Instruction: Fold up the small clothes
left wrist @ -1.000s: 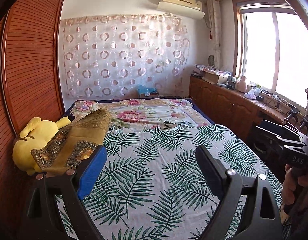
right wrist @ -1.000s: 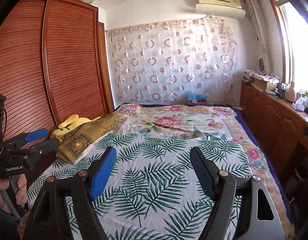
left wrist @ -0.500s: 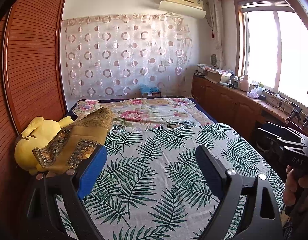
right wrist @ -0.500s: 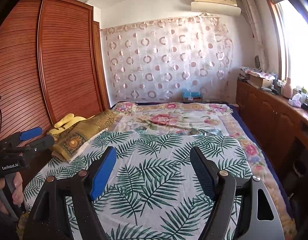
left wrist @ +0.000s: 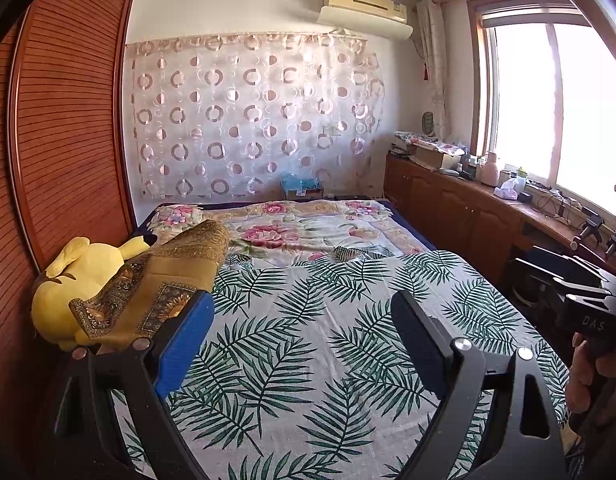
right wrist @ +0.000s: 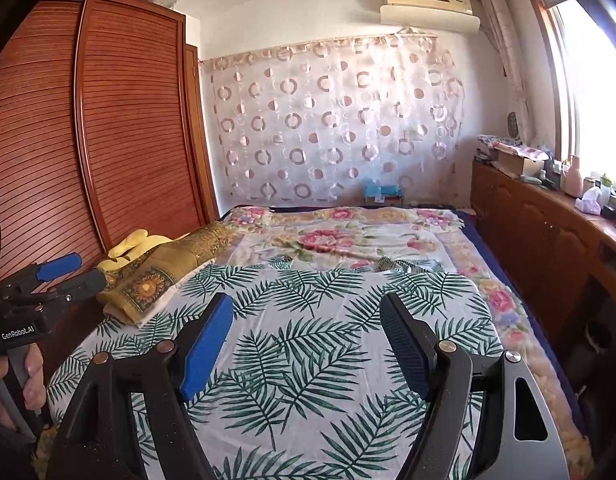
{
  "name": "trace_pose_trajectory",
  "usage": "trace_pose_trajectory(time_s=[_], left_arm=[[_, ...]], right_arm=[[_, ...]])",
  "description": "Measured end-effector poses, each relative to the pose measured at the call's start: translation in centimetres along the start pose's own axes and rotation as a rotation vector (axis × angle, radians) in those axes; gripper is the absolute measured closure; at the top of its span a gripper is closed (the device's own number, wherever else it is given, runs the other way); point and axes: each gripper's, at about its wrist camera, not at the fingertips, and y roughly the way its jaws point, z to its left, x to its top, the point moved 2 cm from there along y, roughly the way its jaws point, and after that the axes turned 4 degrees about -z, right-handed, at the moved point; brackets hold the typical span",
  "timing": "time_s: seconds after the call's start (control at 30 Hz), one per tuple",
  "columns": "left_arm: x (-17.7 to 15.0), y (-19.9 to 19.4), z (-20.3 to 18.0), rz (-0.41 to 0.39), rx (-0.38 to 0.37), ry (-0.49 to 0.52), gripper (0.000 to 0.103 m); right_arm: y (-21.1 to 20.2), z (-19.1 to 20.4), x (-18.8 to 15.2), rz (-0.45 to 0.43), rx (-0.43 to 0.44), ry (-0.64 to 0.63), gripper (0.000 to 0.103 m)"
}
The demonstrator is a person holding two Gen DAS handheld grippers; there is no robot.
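Note:
A white sheet printed with green palm leaves (left wrist: 308, 360) lies spread flat over the near half of the bed, also in the right wrist view (right wrist: 308, 360). My left gripper (left wrist: 302, 300) hovers above it, open wide, with nothing between its fingers. My right gripper (right wrist: 306, 300) hovers beside it over the same sheet, open and empty too. A hand (left wrist: 587, 376) holds the right gripper's handle at the frame's right edge. Another hand (right wrist: 28, 376) holds the left one's. I see no small garment.
A gold patterned cloth (left wrist: 164, 276) drapes over a yellow plush toy (left wrist: 68, 280) at the bed's left edge, against a wooden wardrobe (left wrist: 68, 140). A floral blanket (left wrist: 292, 232) covers the far half. A cluttered wooden cabinet (left wrist: 447, 208) runs under the window on the right.
The right wrist view has drifted a little. Both grippers stay open wide and nothing on the bed has moved.

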Motion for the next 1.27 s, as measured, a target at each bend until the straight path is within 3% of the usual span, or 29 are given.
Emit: trace_pose_trajectory(time_s=[1.27], left_arm=[[0.2, -0.6, 0.3, -0.006, 0.012, -0.004, 0.012]], right_arm=[[0.4, -1.4, 0.4, -0.004, 0.016, -0.009, 0.025]])
